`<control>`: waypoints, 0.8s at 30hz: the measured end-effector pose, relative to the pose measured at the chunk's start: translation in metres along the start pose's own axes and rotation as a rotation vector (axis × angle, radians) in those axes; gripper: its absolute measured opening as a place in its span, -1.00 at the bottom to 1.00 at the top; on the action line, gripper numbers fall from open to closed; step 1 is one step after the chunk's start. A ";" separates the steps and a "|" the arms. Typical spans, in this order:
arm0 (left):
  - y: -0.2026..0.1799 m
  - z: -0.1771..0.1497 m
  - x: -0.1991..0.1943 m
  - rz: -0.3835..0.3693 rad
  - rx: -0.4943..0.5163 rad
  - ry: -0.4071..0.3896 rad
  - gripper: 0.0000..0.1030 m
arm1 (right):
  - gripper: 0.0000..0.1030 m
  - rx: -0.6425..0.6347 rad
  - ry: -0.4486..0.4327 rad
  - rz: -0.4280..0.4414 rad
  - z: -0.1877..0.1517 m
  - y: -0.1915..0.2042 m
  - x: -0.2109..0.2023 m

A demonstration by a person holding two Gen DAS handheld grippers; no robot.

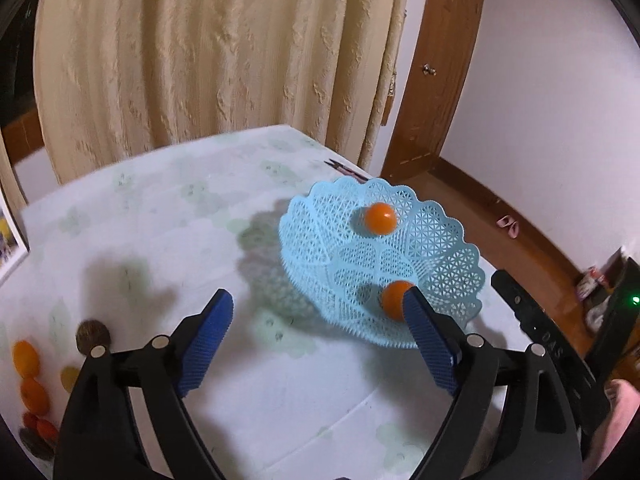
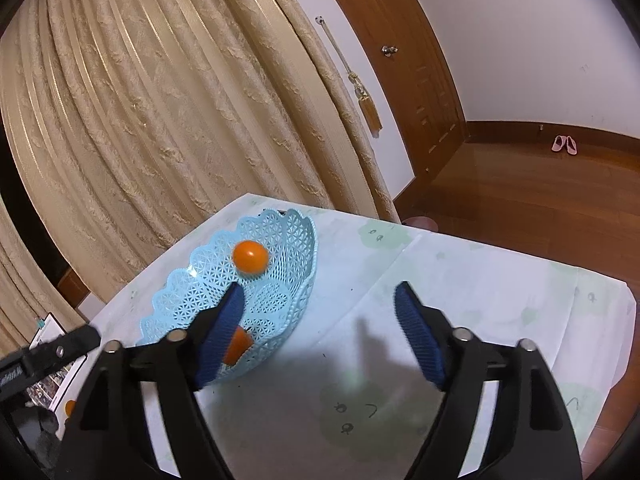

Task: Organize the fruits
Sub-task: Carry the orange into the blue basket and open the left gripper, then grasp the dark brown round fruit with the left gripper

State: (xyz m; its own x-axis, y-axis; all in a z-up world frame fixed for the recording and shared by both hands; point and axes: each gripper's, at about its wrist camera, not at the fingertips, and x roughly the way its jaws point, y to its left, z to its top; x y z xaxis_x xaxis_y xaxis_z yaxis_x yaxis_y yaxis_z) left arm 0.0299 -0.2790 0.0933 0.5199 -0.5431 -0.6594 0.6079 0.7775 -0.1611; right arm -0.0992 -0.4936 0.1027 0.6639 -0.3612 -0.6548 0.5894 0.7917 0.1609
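Both hand-held grippers are empty. The left hand-held gripper [image 1: 318,312] has its blue pads spread wide with nothing between them; the right hand-held gripper [image 2: 318,304] is likewise spread over bare cloth.

Two round orange fruits already sit in the light blue lattice basket [image 1: 452,240]: one orange fruit [image 1: 380,218] toward the far side of the bowl, a second orange fruit [image 1: 394,298] near the front, partly hidden behind the left gripper's right-side pad. In the left wrist view the basket lies at about one o'clock from the jaws; in the right wrist view it lies at about ten o'clock, with that gripper's left-side pad in front of its rim.

The relation that matters next: the remaining fruits [image 1: 30,376], a small cluster of orange, red and brownish pieces, lie on the counter [image 1: 168,216] at about eight o'clock from the left gripper, at the frame's edge. They appear roundish, so no long axis governs the approach. The left hand looks the nearer one for the next pick.
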 end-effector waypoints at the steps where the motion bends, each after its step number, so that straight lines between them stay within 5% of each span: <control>1: 0.007 -0.004 -0.003 -0.005 -0.019 0.001 0.67 | 0.59 0.000 -0.010 0.000 0.000 0.000 -0.002; 9: 0.045 -0.023 -0.027 0.155 -0.058 -0.034 0.67 | 0.86 -0.042 -0.117 -0.016 -0.004 0.010 -0.026; 16: 0.080 -0.035 -0.056 0.216 -0.098 -0.053 0.67 | 0.94 -0.284 -0.226 0.006 -0.022 0.056 -0.049; 24: 0.129 -0.061 -0.104 0.316 -0.147 -0.118 0.67 | 0.94 -0.360 -0.020 0.058 -0.028 0.073 -0.022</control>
State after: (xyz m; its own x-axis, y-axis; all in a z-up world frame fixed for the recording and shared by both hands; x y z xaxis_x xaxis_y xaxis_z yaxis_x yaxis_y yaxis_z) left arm 0.0176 -0.1029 0.0967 0.7388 -0.2954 -0.6057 0.3181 0.9453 -0.0730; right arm -0.0840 -0.4137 0.1082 0.7028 -0.3171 -0.6368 0.3526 0.9327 -0.0754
